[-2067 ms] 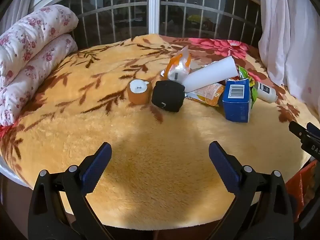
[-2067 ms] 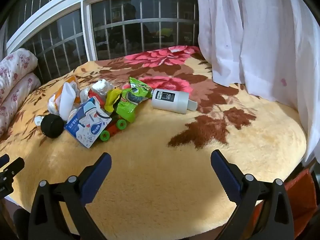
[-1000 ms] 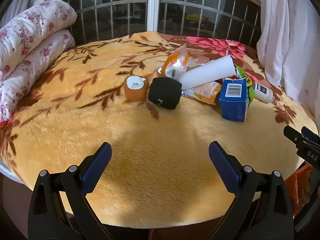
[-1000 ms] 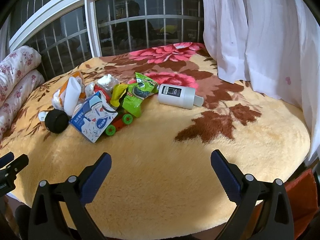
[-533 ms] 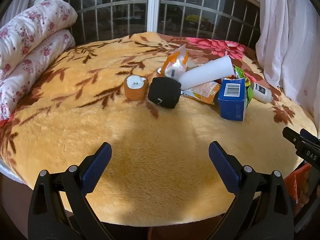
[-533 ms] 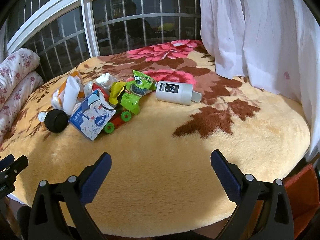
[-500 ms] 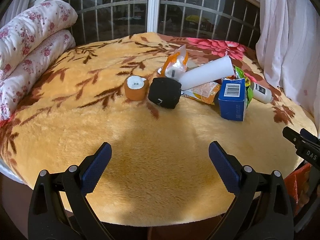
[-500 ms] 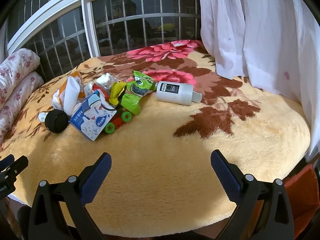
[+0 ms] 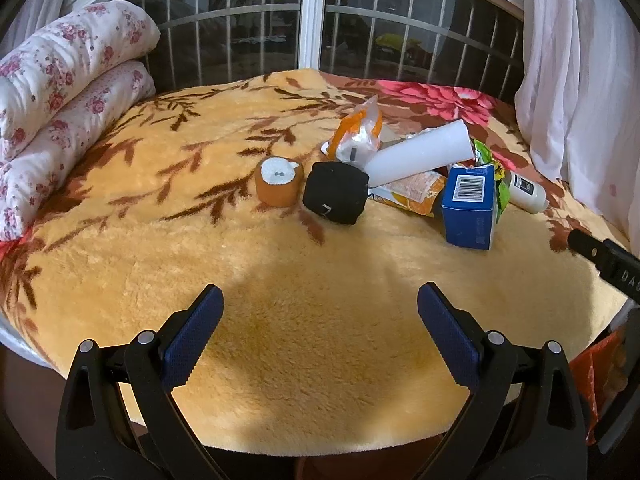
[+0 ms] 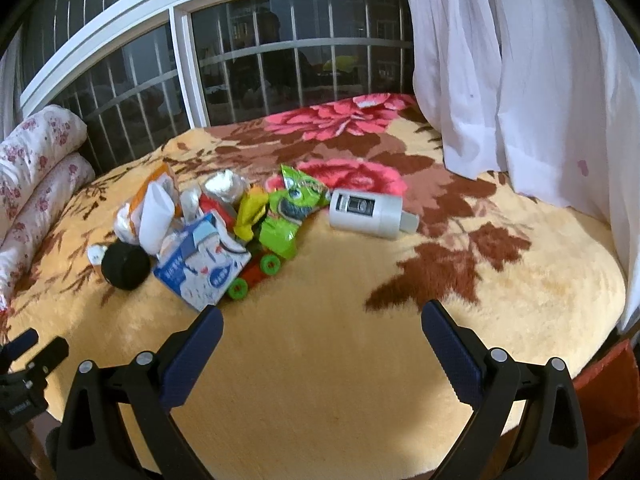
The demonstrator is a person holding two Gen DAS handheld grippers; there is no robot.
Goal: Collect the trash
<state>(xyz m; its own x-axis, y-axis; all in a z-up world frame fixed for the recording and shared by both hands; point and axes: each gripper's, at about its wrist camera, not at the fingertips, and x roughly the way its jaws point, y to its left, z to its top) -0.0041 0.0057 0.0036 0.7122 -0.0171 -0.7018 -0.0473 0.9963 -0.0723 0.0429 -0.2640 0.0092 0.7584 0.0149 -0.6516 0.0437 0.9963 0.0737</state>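
A pile of trash lies on the yellow floral blanket. In the left wrist view: a brown roll, a black cube, a white tube, an orange-white packet, a blue carton and a white bottle. In the right wrist view: the blue carton, a green wrapper, a toy with green wheels, the white bottle. My left gripper is open and empty, short of the pile. My right gripper is open and empty, short of the carton.
A rolled floral quilt lies at the left. A barred window is behind. White curtains hang at the right. A red-orange bag sits below the bed's near right edge.
The right gripper has moved forward and lower toward the pile; the objects appear nearer. The left view has barely shifted. Both grippers stay open.
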